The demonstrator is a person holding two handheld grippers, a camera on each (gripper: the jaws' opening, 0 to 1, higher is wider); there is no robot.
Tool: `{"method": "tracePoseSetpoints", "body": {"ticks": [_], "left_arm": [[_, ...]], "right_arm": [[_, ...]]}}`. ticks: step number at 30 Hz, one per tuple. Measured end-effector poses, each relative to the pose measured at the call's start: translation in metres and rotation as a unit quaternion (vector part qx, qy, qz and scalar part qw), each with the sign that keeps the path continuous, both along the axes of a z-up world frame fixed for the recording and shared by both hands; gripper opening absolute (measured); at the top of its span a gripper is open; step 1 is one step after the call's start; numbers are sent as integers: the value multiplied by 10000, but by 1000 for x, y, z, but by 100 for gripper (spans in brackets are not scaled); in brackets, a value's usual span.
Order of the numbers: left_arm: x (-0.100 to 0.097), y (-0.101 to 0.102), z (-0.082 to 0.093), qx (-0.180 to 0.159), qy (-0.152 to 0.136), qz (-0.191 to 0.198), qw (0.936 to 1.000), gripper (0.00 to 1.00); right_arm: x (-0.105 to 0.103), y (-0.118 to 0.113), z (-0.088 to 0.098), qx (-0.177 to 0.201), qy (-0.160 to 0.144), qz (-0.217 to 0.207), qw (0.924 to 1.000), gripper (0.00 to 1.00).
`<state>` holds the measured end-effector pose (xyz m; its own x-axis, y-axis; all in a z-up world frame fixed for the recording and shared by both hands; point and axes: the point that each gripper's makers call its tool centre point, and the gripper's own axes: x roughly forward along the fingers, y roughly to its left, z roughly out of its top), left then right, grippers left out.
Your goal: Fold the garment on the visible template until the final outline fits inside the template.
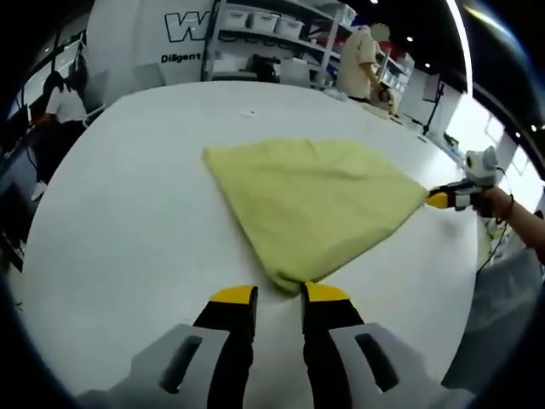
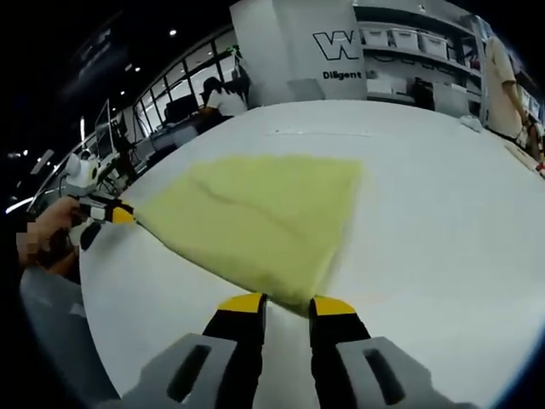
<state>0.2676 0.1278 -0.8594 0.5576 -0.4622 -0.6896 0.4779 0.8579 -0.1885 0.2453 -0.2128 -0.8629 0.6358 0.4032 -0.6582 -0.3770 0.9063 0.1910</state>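
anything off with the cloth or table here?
No visible template on the white table. The yellow cloth lies flat, pulled to points at the left gripper and right gripper, both open at its corners. No damage or spills.

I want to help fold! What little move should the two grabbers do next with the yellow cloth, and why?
Probably close both on their corners. The left gripper and right gripper each stand open around a corner of the flat yellow fabric garment on the white table; neither pinches yet, so nothing can be lifted over.
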Motion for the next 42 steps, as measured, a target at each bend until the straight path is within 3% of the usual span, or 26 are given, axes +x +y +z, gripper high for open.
{"method": "tracePoseSetpoints", "body": {"ticks": [7, 12, 17, 21, 26, 29, 32, 37, 42], "left_arm": [[-2, -4, -1, 6, -68, -176, 9998, 3], [-2, -5, 0, 0, -86, -248, 9997, 0], [-2, -6, 7, -57, -172, -465, 9988, 0], [-2, 1, 8, 279, -271, -640, 9972, 0], [-8, 0, 4, 363, -229, -728, 9964, 0], [-11, -1, 3, 439, -205, -803, 9956, 0], [-13, -1, 3, 436, -157, -792, 9958, 0], [-15, 1, 4, 261, 2, -635, 9976, 0], [-18, 9, -2, 574, 117, -613, 9964, 0]], "right_arm": [[1, 0, 0, 9, -48, -13, 10000, 3], [1, 2, 1, 39, -68, 25, 10000, 0], [0, -1, 4, 8, -69, 20, 10000, 0], [-2, -3, 4, -27, -27, 16, 10000, 0], [-3, -6, 2, -40, 25, -18, 10000, 0], [-5, -14, 0, -245, 93, -98, 9996, 0], [-5, -14, 2, -39, 97, -189, 9998, 0], [-6, -16, 0, -133, 195, -236, 9994, 0], [-11, -23, -2, -355, 327, -227, 9986, 0]]}}
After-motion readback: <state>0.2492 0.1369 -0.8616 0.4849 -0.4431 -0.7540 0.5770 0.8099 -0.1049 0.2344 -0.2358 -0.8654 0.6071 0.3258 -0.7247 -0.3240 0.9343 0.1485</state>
